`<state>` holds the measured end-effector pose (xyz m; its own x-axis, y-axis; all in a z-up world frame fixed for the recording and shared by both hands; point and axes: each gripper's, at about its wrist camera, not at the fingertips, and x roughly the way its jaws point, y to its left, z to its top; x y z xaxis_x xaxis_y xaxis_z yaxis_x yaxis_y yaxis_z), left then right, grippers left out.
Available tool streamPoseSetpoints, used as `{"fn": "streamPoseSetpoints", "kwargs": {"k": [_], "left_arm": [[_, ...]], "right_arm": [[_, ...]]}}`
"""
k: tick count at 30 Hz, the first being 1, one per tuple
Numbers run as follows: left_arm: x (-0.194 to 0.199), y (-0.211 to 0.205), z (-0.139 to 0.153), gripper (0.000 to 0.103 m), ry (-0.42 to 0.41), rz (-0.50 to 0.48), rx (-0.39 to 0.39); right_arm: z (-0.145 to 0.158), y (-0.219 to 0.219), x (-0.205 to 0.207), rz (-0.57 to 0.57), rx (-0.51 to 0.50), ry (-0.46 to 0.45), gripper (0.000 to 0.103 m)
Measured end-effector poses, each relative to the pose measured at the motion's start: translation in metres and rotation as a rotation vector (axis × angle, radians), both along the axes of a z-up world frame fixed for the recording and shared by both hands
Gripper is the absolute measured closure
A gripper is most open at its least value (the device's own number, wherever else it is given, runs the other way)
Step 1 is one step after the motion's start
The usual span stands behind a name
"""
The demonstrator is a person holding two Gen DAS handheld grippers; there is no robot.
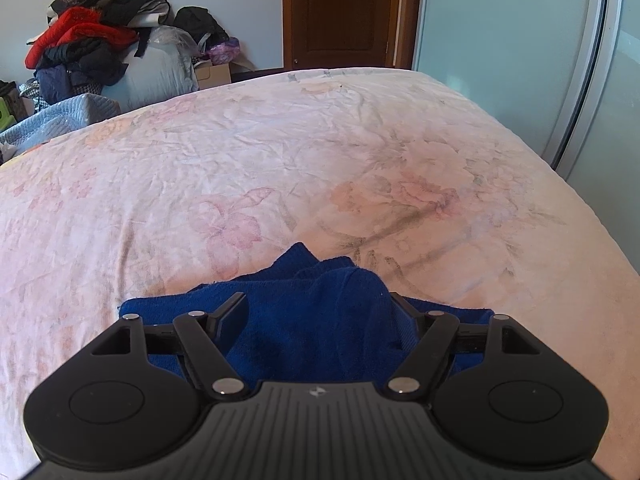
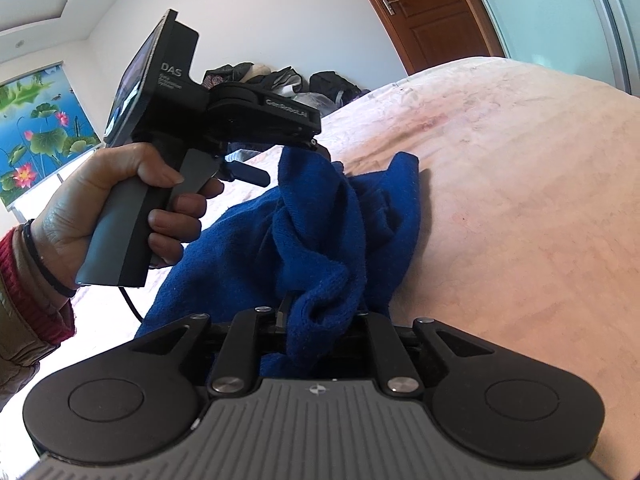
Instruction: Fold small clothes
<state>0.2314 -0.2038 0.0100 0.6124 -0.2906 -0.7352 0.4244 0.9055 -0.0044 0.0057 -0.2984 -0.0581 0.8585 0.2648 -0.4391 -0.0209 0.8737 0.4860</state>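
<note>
1. While its fingers sit close together, the right claw [image 2: 320, 320] pinches a bunched fold of the blue cloth [image 2: 320, 232]; cloth fills the narrow gap and hides the fingertips.
2. Left claw [image 1: 316, 312] is spread wide, one finger [image 1: 232, 312] clear on the left side, the other mostly hidden by the cloth [image 1: 312, 320]. Cloth bunches up between the fingers; no pinch visible.
3. From the right wrist view, the left claw [image 2: 280, 160] shows side-on, above the cloth's top edge, and contact there is too hidden to tell.
4. A hand [image 2: 112, 200] wraps the grey handle of the left claw; a dark band and red cuff sit at the wrist.
5. Cloth is crumpled, part raised in a ridge between the two claws, the rest lying on the bed [image 1: 280, 152].
6. Bed has a pale pink floral sheet, wrinkled.
7. Beyond the bed: a pile of clothes [image 1: 88, 32] with red and black items at far left, a brown wooden door [image 1: 340, 12] at the far wall, a pale sliding wardrobe [image 1: 520, 40] to the right.
8. A lotus-print blind [image 2: 36, 128] hangs at the left edge in the right wrist view.
</note>
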Motion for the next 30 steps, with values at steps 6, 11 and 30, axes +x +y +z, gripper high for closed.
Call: {"fn": "streamPoseSetpoints", "kwargs": {"k": [6,11,30], "left_arm": [[-0.018,0.033,0.009,0.029,-0.03,0.011,-0.016],[-0.052,0.078,0.013,0.022,-0.079,0.034,-0.032],[-0.073,0.152,-0.01,0.015,-0.092,0.046,-0.086]], "right_arm": [[0.001,-0.006,-0.007,0.001,0.001,0.022,0.072],[0.007,-0.024,-0.02,-0.059,0.019,0.042,0.061],[0.039,-0.019,0.071,0.024,-0.047,0.026,0.036]]}}
